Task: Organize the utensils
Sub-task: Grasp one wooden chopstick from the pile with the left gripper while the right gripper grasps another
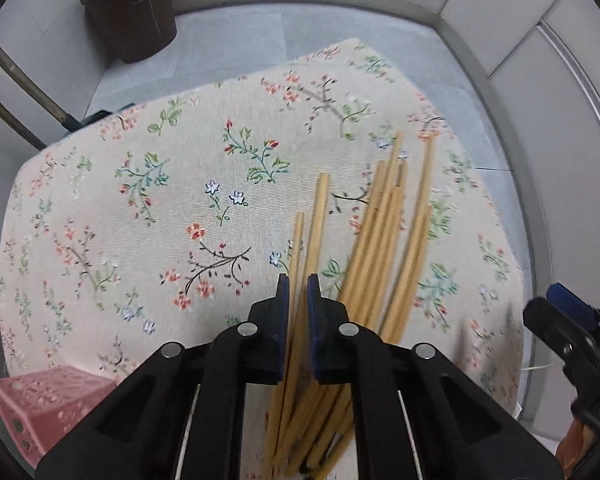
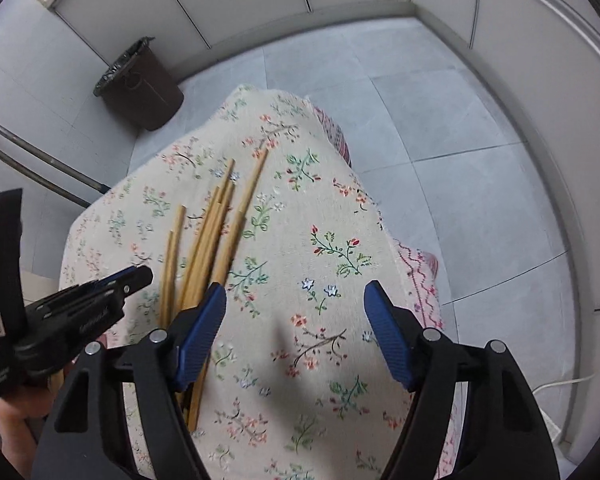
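Observation:
Several wooden chopsticks (image 1: 384,240) lie in a loose bundle on a floral tablecloth (image 1: 140,216). My left gripper (image 1: 298,284) is nearly shut around one or two chopsticks (image 1: 296,256) at the left of the bundle, low over the cloth. The bundle also shows in the right wrist view (image 2: 208,240), with the left gripper (image 2: 140,276) beside it. My right gripper (image 2: 296,300) is open and empty, just right of the bundle; its left finger (image 2: 204,328) overlaps the chopsticks' near ends. The right gripper also shows at the left wrist view's right edge (image 1: 556,304).
A pink perforated basket (image 1: 40,404) sits at the table's near left. A dark bin (image 1: 136,12) with a black liner stands on the tiled floor by the wall. A metal pole (image 1: 20,92) leans at the left. The table edges drop off far and right.

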